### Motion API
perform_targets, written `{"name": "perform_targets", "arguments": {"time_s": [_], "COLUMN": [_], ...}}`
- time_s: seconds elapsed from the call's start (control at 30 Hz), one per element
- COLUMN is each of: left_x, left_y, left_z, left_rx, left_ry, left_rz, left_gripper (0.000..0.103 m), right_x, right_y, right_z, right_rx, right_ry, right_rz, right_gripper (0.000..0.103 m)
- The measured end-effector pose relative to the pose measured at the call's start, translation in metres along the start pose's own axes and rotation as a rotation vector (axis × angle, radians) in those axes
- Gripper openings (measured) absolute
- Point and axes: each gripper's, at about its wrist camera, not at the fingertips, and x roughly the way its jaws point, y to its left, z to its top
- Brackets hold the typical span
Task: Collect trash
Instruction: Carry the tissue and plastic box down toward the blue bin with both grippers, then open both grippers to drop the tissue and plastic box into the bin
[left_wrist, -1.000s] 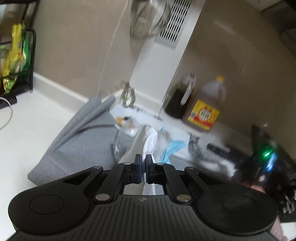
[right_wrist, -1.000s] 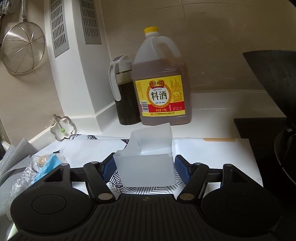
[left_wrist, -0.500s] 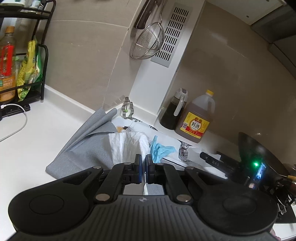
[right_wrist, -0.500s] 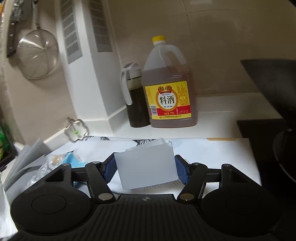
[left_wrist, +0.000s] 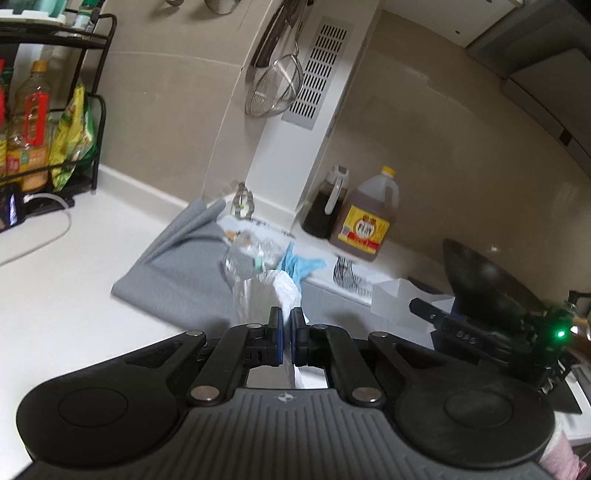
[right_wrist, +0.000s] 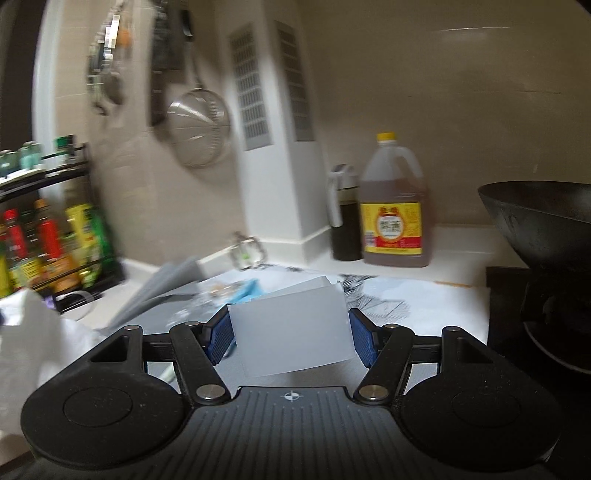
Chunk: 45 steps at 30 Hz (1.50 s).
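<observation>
My left gripper (left_wrist: 286, 321) is shut on a crumpled white paper towel (left_wrist: 286, 290), which hangs lifted above the grey mat (left_wrist: 177, 284). Behind it on the mat lie a clear plastic wrapper (left_wrist: 245, 254) and a blue scrap (left_wrist: 301, 264). My right gripper (right_wrist: 291, 332) is shut on a translucent white box (right_wrist: 291, 332), with its blue pads (right_wrist: 360, 341) pressed on both sides and the box tilted above the counter. In the left wrist view that box (left_wrist: 393, 299) shows at the right. The paper towel (right_wrist: 29, 332) shows at the left edge of the right wrist view.
A yellow-capped jug (right_wrist: 395, 218) and a dark bottle (right_wrist: 345, 218) stand by the back wall. A black wok (right_wrist: 543, 221) sits at the right. A patterned sheet (right_wrist: 406, 302) covers the counter. A strainer (left_wrist: 275, 90) hangs on the wall, and a bottle rack (left_wrist: 44, 129) stands at the left.
Both grippers have drawn back from the back wall with their loads. The right wrist view has swung left, so the bottle rack has come into sight. The paper towel now hangs narrower.
</observation>
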Motion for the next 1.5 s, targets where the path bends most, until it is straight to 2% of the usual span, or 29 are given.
{"name": "perform_targets", "arguments": {"time_s": [0.33, 0.53, 0.7, 0.87, 1.3, 1.5], "left_x": [-0.041, -0.049, -0.049, -0.04, 0.013, 0.049], "left_y": [-0.002, -0.002, -0.001, 0.001, 0.026, 0.043], "left_z": [-0.066, -0.105, -0.131, -0.152, -0.191, -0.21], "left_rx": [0.003, -0.003, -0.009, -0.011, -0.067, -0.081], "left_ry": [0.073, 0.137, 0.184, 0.231, 0.376, 0.455], "left_rz": [0.049, 0.098, 0.117, 0.122, 0.14, 0.177], "left_gripper": [0.004, 0.004, 0.004, 0.004, 0.004, 0.004], "right_x": [-0.069, -0.084, -0.079, -0.071, -0.026, -0.003], "right_y": [0.049, 0.073, 0.086, 0.094, 0.1, 0.108], "right_z": [-0.039, -0.074, -0.106, -0.127, -0.172, -0.195], "right_rx": [-0.059, -0.098, -0.131, -0.162, -0.196, -0.241], "right_ry": [0.117, 0.222, 0.325, 0.385, 0.538, 0.615], "right_rz": [0.173, 0.234, 0.261, 0.267, 0.241, 0.244], "right_gripper": [0.067, 0.067, 0.067, 0.067, 0.067, 0.067]}}
